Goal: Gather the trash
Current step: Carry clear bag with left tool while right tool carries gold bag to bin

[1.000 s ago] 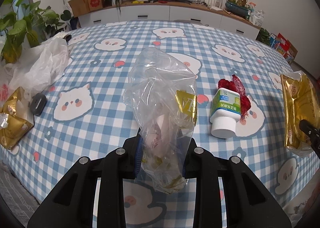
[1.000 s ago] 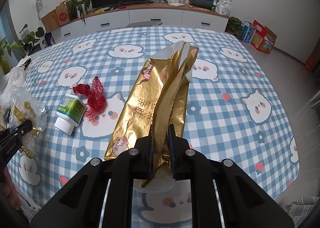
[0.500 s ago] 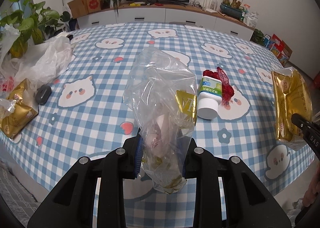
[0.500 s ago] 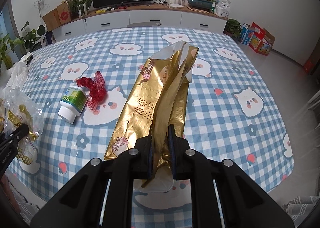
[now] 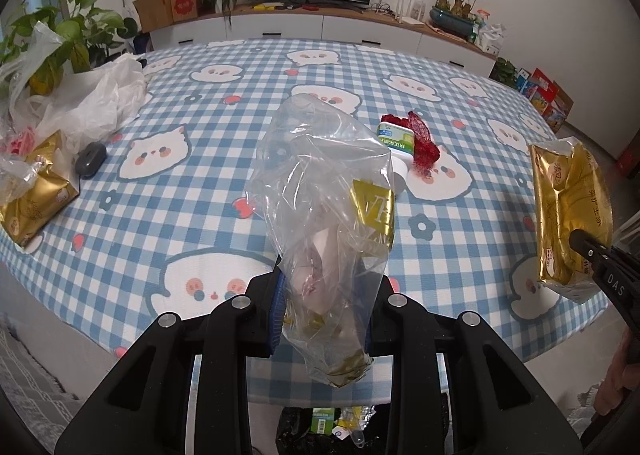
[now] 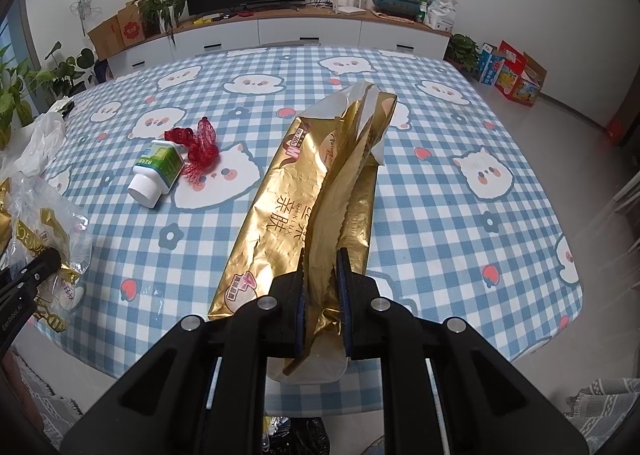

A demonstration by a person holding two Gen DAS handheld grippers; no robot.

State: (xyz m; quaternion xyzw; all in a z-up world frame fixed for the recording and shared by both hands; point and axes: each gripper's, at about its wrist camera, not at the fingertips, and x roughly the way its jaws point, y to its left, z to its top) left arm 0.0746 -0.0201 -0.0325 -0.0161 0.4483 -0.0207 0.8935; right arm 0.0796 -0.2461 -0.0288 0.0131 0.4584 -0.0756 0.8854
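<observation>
The checked table (image 5: 208, 191) filled both views, and below its near edge a dark trash bag (image 5: 320, 429) lay directly under both claws, mostly cut off by the frame. The right gripper (image 6: 323, 303) was clenched on a long gold wrapper (image 6: 296, 199), whose long axis ran away from the claw. The left gripper (image 5: 324, 307) pinched a clear plastic bag (image 5: 324, 191) upright. A white bottle (image 6: 154, 171) and red netting (image 6: 200, 147) lay touching, nearer the left hand. The trash bag's mouth could not be made out.

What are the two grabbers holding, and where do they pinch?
The left gripper pinches the clear plastic bag near its bottom end. The right gripper pinches the gold wrapper near its lower end.
</observation>
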